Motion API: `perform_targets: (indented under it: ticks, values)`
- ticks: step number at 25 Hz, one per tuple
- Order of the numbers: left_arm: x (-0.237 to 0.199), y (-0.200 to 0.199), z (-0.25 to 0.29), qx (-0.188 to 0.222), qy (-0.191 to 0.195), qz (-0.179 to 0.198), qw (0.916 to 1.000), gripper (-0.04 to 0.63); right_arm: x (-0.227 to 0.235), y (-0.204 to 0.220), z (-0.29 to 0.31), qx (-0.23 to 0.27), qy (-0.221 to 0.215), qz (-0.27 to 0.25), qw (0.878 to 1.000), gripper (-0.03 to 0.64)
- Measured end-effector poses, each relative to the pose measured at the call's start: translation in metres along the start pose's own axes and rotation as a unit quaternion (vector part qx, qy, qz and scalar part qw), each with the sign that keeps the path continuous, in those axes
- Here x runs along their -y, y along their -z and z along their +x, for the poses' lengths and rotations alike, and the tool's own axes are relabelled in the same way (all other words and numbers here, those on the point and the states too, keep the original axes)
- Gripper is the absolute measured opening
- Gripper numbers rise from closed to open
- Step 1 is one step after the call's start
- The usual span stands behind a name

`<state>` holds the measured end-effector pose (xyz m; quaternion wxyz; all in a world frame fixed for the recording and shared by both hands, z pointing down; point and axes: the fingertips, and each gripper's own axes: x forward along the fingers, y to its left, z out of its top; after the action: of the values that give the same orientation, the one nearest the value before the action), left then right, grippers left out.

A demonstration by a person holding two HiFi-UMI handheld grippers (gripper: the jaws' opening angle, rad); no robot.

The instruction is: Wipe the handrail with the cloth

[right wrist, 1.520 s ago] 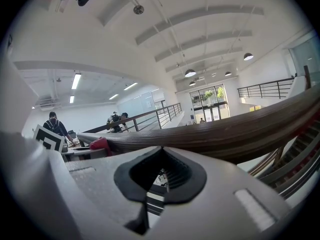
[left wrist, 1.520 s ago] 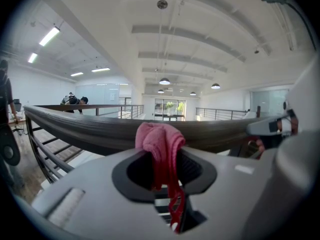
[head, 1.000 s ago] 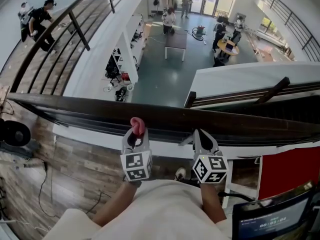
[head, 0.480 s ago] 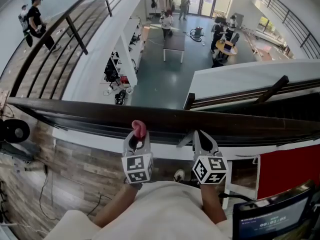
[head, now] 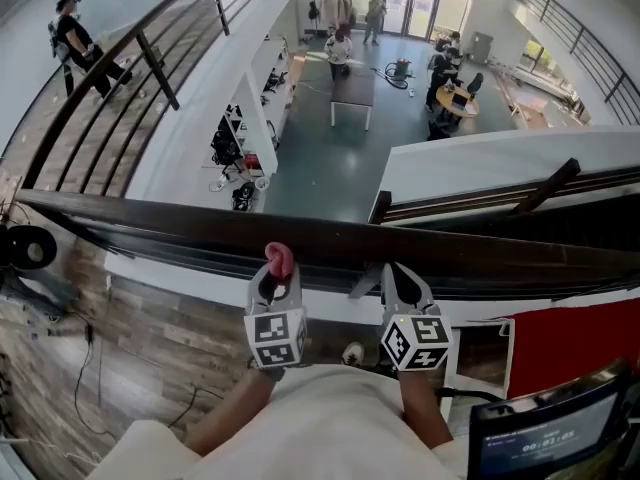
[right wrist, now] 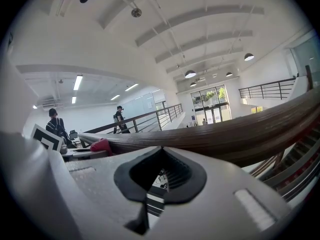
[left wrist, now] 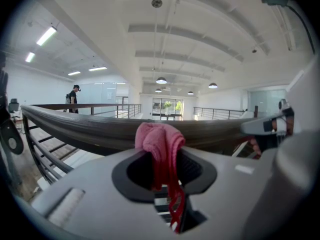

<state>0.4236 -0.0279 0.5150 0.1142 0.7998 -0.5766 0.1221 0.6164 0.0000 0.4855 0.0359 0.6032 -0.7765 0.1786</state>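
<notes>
A dark wooden handrail (head: 200, 230) runs across the head view from left to right, above an atrium. My left gripper (head: 276, 268) is shut on a pink cloth (head: 279, 258), whose bunched top sits against the near side of the rail. In the left gripper view the cloth (left wrist: 160, 140) sticks up between the closed jaws with the handrail (left wrist: 80, 129) just beyond. My right gripper (head: 400, 274) is shut with nothing in it, its tip just below the rail to the right. From the right gripper view the handrail (right wrist: 240, 134) passes close ahead and the cloth (right wrist: 101, 146) shows at left.
Beyond the rail is a drop to a lower floor with a table (head: 352, 85) and people. A second railing (head: 120, 78) runs up the left side, with a person (head: 75, 40) beside it. A red panel (head: 570, 343) and a screen (head: 545, 438) stand at lower right.
Both grippers hold nearly the same place at the rail; the head view has shifted slightly. The person at upper left has walked along the far walkway.
</notes>
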Motion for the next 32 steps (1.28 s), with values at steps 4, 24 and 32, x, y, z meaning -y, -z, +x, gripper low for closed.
perform_targets:
  ticks: [4,24,32]
  values:
    - [0.006,0.0,0.0,-0.001,-0.006,0.0,1.0,0.112,0.005,-0.001,-0.003,-0.001,-0.005,-0.001,1.0,0.003]
    - [0.053,0.004,0.005,0.005,0.004,0.019,0.9998,0.112,0.025,-0.001,-0.013,0.001,-0.039,-0.011,0.999,0.003]
    - [0.078,0.002,0.008,0.006,0.024,0.022,0.9995,0.112,0.031,0.002,-0.019,-0.003,-0.043,-0.014,0.999,0.003]
